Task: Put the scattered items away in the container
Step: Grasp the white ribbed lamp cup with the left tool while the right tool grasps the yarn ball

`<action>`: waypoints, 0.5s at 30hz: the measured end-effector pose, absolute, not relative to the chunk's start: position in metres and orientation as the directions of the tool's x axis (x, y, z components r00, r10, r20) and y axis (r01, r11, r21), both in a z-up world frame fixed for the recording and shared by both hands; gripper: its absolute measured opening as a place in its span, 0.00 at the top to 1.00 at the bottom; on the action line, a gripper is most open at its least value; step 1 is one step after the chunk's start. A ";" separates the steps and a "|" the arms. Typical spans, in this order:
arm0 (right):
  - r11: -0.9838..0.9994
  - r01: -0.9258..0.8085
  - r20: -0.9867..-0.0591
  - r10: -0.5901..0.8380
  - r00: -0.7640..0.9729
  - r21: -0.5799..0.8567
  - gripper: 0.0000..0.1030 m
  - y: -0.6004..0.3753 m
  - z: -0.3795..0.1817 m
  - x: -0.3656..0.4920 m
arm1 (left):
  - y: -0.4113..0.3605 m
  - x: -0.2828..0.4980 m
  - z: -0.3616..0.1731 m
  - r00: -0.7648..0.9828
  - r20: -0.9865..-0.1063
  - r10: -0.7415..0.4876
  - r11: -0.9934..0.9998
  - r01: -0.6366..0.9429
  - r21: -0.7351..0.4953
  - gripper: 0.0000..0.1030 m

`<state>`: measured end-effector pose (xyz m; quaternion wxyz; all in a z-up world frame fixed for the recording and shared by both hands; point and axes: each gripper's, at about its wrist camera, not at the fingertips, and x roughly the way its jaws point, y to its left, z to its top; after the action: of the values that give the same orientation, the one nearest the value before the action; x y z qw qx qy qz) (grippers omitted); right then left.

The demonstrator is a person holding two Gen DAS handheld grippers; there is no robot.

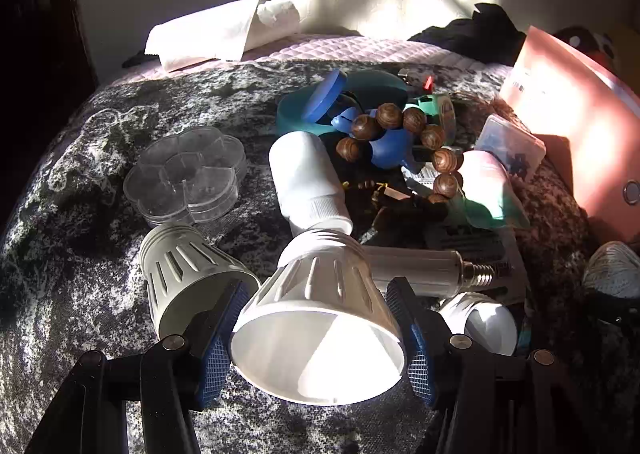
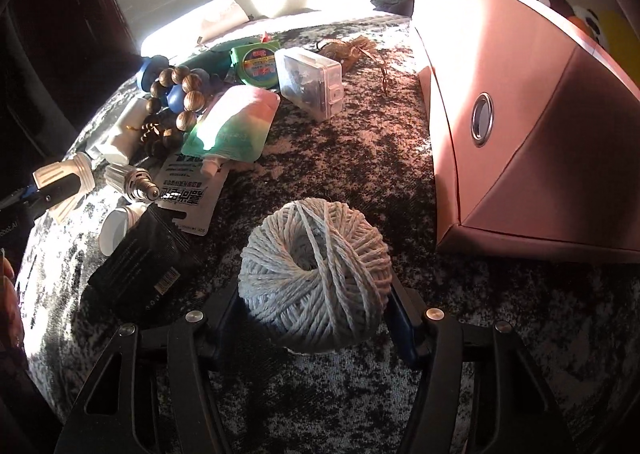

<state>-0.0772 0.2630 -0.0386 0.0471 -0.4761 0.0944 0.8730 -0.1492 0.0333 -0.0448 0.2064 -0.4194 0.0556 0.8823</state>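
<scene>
Left wrist: jaws clamped on lamp cone (image 1: 320,318), lower centre. Right wrist: clamped on twine ball (image 2: 316,278). Risk: slick cone slipping; twine unravelling.

Two white cone lamp housings (image 1: 320,318) and (image 1: 188,274); two bulbs, one clear tubular (image 1: 424,270), one frosted round (image 1: 488,322). One each: twine ball (image 2: 316,278), pink box (image 2: 520,113), white bottle (image 1: 308,181), tape measure (image 2: 256,65), flower-shaped clear organizer (image 1: 188,173). Wooden bead bracelets: one large-beaded (image 1: 416,141) (a darker small-beaded string below, count unclear).
</scene>
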 end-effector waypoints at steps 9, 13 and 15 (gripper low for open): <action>-0.990 -0.114 -0.785 0.005 -0.620 0.084 0.38 0.239 -0.009 -0.065 | 0.039 -0.133 -0.027 -0.581 -0.751 0.312 -0.907 -0.418 -0.053 0.41; -0.993 -0.090 -0.762 0.004 -0.648 0.072 0.38 0.230 0.004 -0.056 | 0.037 -0.123 -0.016 -0.593 -0.740 0.317 -0.908 -0.415 -0.057 0.41; -0.995 -0.078 -0.744 0.008 -0.668 0.059 0.38 0.224 0.012 -0.051 | 0.037 -0.118 -0.010 -0.600 -0.732 0.323 -0.909 -0.413 -0.062 0.41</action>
<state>-0.0506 0.2245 0.0123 0.0238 -0.4067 0.0430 0.9123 -0.1176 0.0366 -0.0104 0.2061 -0.3968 0.0566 0.8927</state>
